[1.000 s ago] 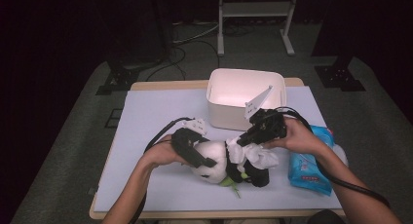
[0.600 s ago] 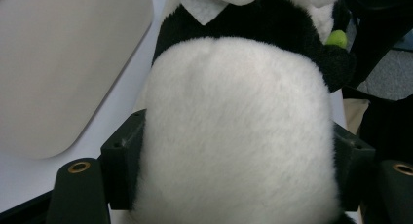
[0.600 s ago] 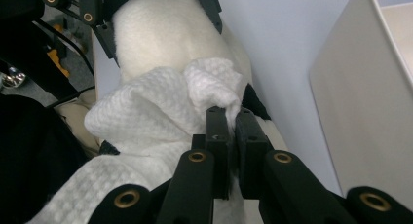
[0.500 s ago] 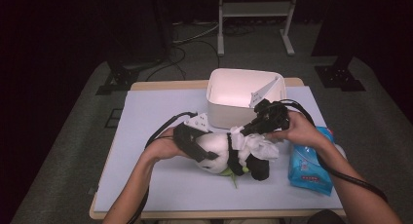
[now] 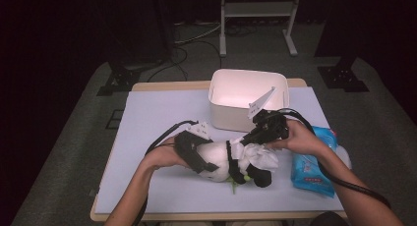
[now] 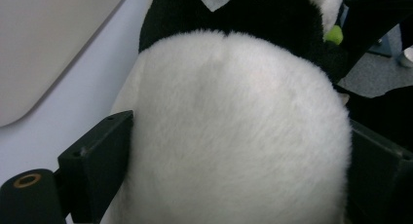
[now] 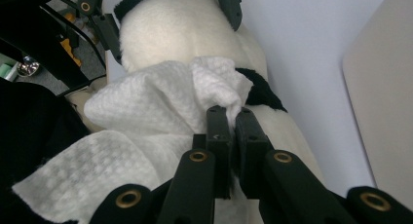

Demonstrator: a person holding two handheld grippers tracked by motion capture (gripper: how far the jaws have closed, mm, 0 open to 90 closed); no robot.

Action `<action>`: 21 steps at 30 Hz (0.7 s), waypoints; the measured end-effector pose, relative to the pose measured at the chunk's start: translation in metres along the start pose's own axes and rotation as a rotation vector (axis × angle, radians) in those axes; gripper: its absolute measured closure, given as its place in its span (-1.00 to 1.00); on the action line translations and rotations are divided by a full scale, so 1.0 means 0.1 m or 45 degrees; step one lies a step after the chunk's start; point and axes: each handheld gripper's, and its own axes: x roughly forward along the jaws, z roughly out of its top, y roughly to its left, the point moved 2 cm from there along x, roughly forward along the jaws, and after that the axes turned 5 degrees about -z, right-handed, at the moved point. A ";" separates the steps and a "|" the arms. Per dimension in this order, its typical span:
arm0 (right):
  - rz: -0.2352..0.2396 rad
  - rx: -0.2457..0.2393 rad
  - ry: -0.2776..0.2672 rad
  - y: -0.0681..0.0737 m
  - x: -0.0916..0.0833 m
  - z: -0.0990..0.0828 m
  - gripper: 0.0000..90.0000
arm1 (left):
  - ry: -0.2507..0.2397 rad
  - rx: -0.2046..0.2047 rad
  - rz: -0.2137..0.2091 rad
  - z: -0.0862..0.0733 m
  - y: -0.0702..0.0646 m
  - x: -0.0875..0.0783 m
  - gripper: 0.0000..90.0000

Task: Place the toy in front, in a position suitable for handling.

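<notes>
Beside the white bin — left gripper astride panda, jaws widening; right gripper pinching wipe.

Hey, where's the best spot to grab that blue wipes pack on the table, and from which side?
Grip the blue wipes pack across its narrow width, coming straight down from above. It lies flat on the table, its long sides look free, and a soft flat pack gives a tool little to pinch from the side. Approach from its right edge, since the right arm crosses its left.
</notes>
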 end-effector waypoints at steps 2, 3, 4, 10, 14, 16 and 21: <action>0.000 0.000 -0.004 0.01 0.00 0.00 0.91 | -0.008 -0.004 -0.004 -0.01 0.00 -0.01 -0.82; 0.008 0.000 -0.008 0.01 0.00 -0.01 0.91 | -0.014 -0.004 -0.010 -0.01 -0.01 -0.02 -0.82; 0.008 0.000 -0.008 0.01 0.00 -0.01 0.91 | -0.014 -0.004 -0.010 -0.01 -0.01 -0.02 -0.82; 0.011 -0.002 -0.013 0.04 -0.01 -0.02 0.91 | -0.014 0.005 -0.013 0.00 -0.03 -0.05 -0.82; 0.020 0.000 -0.020 0.05 -0.02 -0.04 0.91 | -0.025 0.015 -0.017 0.01 -0.04 -0.08 -0.82; 0.024 -0.002 -0.020 0.06 -0.01 -0.04 0.91 | -0.025 0.008 -0.027 0.01 -0.05 -0.08 -0.82; 0.029 -0.013 -0.019 0.08 0.00 -0.03 0.91 | -0.042 -0.040 -0.056 0.00 -0.05 -0.10 -0.82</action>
